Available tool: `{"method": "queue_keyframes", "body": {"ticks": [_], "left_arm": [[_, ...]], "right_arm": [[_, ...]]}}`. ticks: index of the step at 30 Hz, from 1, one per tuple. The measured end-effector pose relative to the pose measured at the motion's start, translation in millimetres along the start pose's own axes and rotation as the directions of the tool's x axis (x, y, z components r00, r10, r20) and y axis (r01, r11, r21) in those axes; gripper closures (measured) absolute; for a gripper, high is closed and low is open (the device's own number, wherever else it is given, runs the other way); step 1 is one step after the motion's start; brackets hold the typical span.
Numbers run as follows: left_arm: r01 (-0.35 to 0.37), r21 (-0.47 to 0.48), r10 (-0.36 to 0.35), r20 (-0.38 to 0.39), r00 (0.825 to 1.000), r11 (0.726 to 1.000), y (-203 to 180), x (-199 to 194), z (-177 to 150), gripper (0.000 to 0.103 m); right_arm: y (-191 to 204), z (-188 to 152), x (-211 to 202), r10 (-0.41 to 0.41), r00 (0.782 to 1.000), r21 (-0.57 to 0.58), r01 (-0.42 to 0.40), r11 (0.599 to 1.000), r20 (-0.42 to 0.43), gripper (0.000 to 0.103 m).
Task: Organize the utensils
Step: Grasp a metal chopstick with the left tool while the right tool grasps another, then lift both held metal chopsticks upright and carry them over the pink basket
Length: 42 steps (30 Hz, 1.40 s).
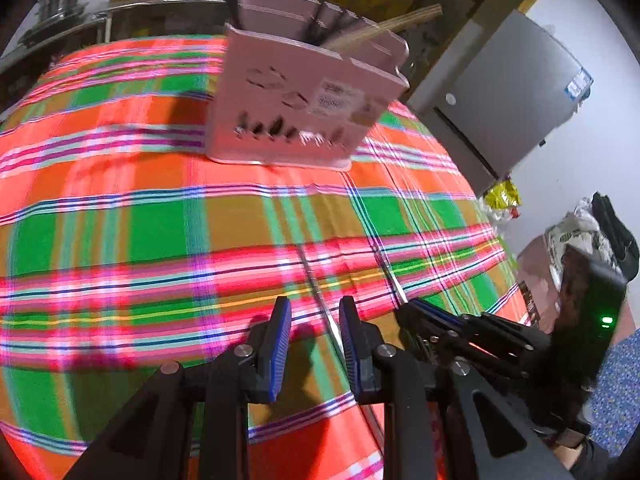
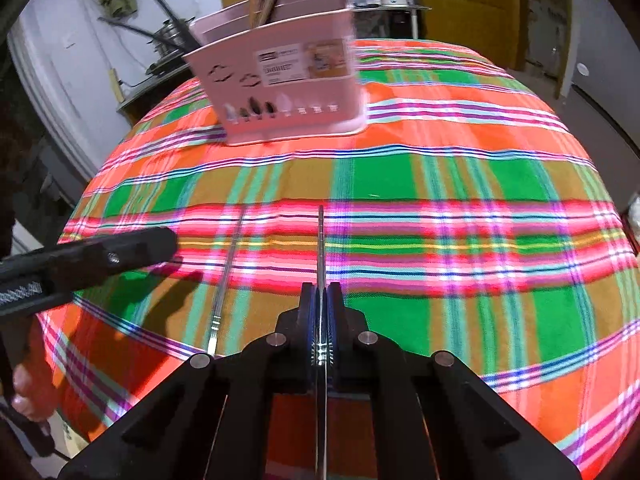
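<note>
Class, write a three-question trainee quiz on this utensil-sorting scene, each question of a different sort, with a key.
1. True or false: the right gripper has its fingers shut on a thin metal chopstick.
2. Multiple choice: the pink plastic utensil holder stands on A) a bare floor B) the plaid tablecloth C) a shelf.
3. Fill in: the left gripper straddles a second metal chopstick with its fingers ____.

Key: 1 true; 2 B; 3 open.

Bare cloth (image 2: 400, 184) before caddy (image 2: 280, 80)
</note>
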<state>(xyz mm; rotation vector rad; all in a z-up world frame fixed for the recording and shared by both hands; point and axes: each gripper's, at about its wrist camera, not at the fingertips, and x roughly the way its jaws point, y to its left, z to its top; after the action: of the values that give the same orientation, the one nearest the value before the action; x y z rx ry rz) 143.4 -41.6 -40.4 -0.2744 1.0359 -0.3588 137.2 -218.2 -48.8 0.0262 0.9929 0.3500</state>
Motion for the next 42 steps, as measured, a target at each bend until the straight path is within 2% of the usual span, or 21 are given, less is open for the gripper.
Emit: {"method": "queue_keyframes", "body": {"ticks": [3,6,7,8,9,14,21,27,34,36,38,42], "left_arm": [[-0.016,0.016,0.017,-0.019,1.0,1.0,-10,16,1,0.079],[-0.062,0.051,0.064,-0.03,0.997,0.997,-19,30,0,0.079],[-0.085,0.075,0.086,-0.017,0.996,0.994,-22,31,-1,0.083],[-0.118,0.103,0.12,-0.015,0.993,0.988,-25,33,-1,0.093],[-0.138,0.126,0.14,-0.014,0.99,0.982,-26,33,-2,0.094],[-0.151,0.117,0.155,-0.021,0.988,0.982,-10,26,-3,0.098],[-0.117,0.074,0.12,-0.045,0.992,0.99,10,19,3,0.098],[-0.129,0.147,0.141,-0.074,0.987,0.981,2,29,15,0.097],[-0.131,0.182,0.15,-0.096,0.984,0.974,-2,34,22,0.097],[-0.138,0.196,0.159,-0.097,0.983,0.971,-4,35,22,0.097],[-0.149,0.216,0.172,-0.095,0.98,0.965,-8,39,23,0.097],[-0.157,0.218,0.181,-0.095,0.979,0.963,-9,38,25,0.098]], "right_arm": [[-11,-3,-5,-0.008,1.0,0.021,0.007,1.0,0.005,0.097],[-18,-4,-7,-0.006,1.0,0.04,0.006,0.999,0.007,0.097],[-18,-5,-8,-0.005,1.0,0.043,0.004,0.999,0.008,0.097],[-19,-5,-8,-0.001,1.0,0.047,0.001,0.999,0.008,0.097],[-19,-5,-8,0.001,1.0,0.049,-0.002,0.999,0.008,0.097],[-24,-3,-7,0.03,1.0,0.074,-0.031,0.997,0.007,0.097],[-20,9,0,0.036,0.999,0.038,-0.036,0.999,0.004,0.094],[-15,24,13,0.019,0.999,-0.006,-0.019,1.0,-0.028,0.093],[-10,36,20,0.01,0.998,-0.029,-0.011,1.0,-0.055,0.093],[-8,37,21,0.007,0.998,-0.04,-0.01,0.999,-0.058,0.094],[-7,38,22,0.009,0.998,-0.047,-0.011,0.999,-0.06,0.099],[-6,41,23,0.015,0.998,-0.052,-0.019,0.998,-0.063,0.099]]}}
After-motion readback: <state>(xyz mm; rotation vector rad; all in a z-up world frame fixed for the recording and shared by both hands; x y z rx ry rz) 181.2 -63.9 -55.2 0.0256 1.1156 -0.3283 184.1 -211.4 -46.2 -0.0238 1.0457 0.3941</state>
